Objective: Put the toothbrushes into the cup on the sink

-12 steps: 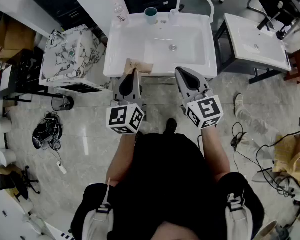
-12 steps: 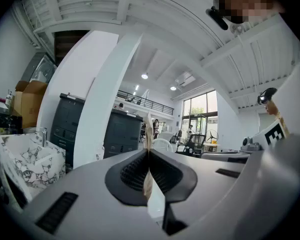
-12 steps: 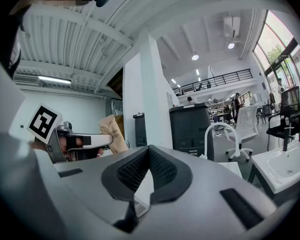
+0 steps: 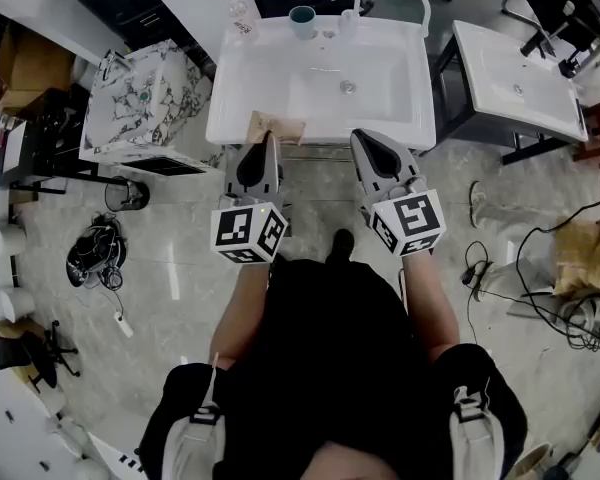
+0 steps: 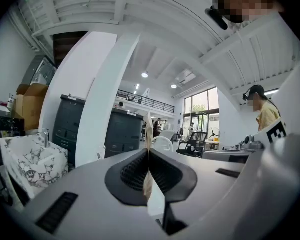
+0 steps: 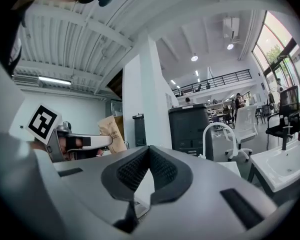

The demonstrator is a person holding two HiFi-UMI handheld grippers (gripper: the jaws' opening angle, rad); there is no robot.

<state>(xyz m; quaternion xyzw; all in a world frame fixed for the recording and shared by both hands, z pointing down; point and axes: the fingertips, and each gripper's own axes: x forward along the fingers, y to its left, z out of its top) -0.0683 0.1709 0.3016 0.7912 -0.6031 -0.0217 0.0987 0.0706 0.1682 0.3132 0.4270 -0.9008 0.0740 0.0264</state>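
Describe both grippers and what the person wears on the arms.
The left gripper and right gripper are matching light grey tapering shells. Their tongs carry black ribbed pads. Each ends in a white cube with black square markers. No cables show. The person wears a black top, forearms uncovered.

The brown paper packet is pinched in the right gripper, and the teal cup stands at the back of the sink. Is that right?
Not quite. The left gripper pinches the brown paper packet, as the left gripper view shows: its fingers close on the packet's edge. The teal cup does stand at the back of the sink.
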